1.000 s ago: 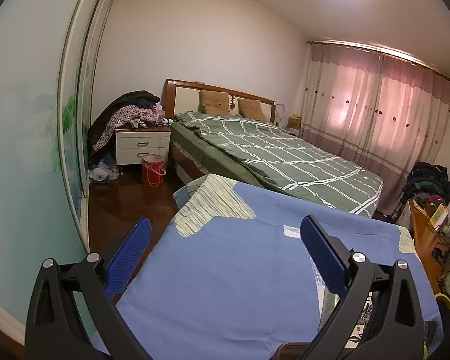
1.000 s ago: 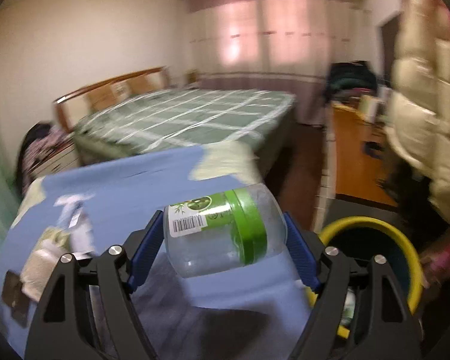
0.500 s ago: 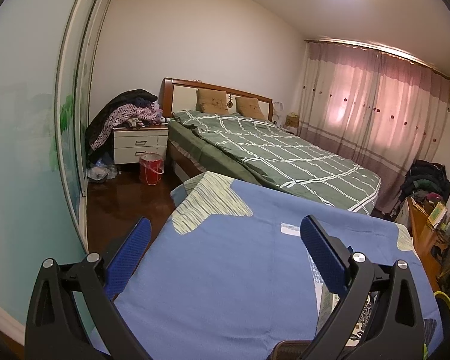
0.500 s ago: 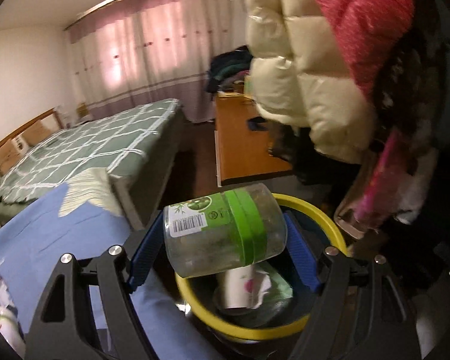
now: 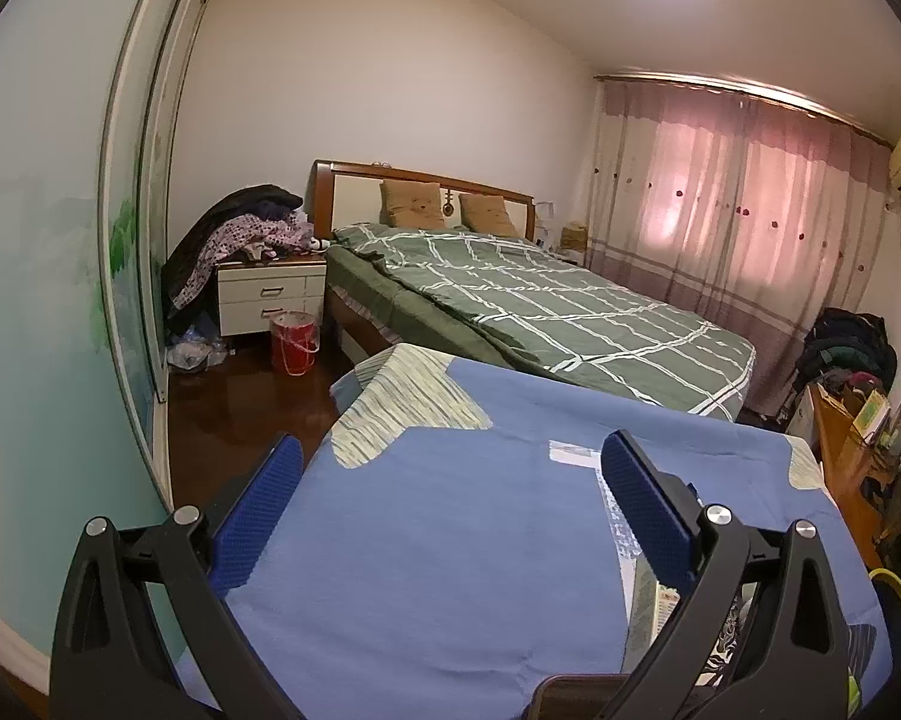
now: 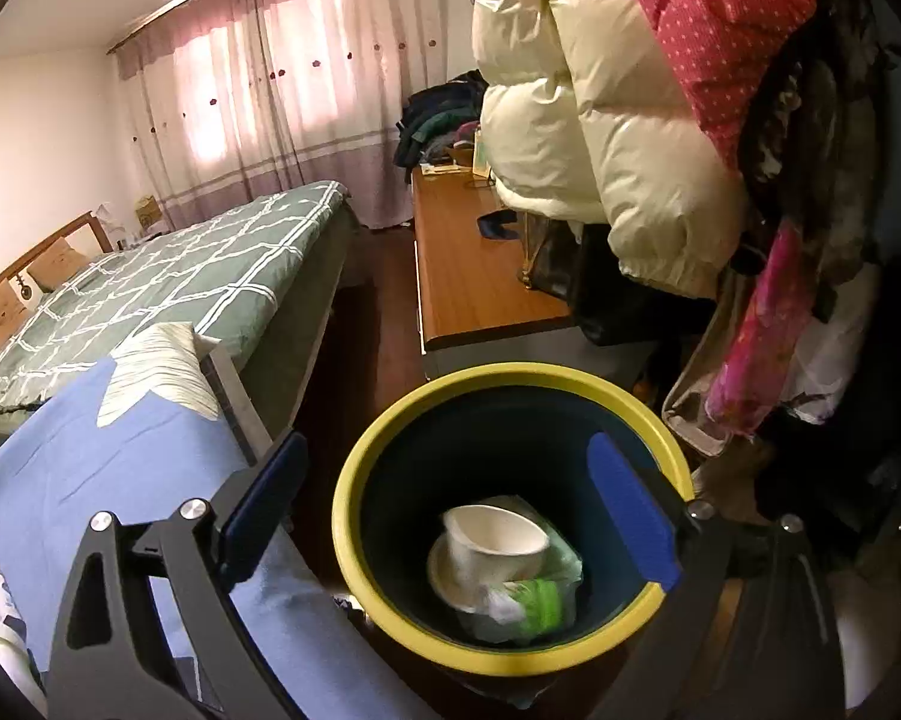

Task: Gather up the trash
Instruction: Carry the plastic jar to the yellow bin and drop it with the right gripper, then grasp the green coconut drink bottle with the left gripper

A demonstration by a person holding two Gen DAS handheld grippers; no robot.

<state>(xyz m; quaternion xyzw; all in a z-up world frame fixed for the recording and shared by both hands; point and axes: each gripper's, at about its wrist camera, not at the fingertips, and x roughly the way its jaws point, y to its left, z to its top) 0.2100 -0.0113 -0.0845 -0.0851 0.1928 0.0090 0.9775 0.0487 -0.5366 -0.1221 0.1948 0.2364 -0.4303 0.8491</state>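
My right gripper point(image 6: 450, 504) is opening, empty, above one yellow-rimmed dark bin point(image 6: 384, 420) holding one clear green-banded jar point(image 6: 525, 600) and one white paper cup point(image 6: 492, 534); my left gripper point(image 5: 450, 498) is spread, empty.

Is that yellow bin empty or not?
Not empty: the yellow bin holds a white paper cup and a green-capped plastic jar.

Right gripper point(image 6: 444, 504) jaws opening, empty
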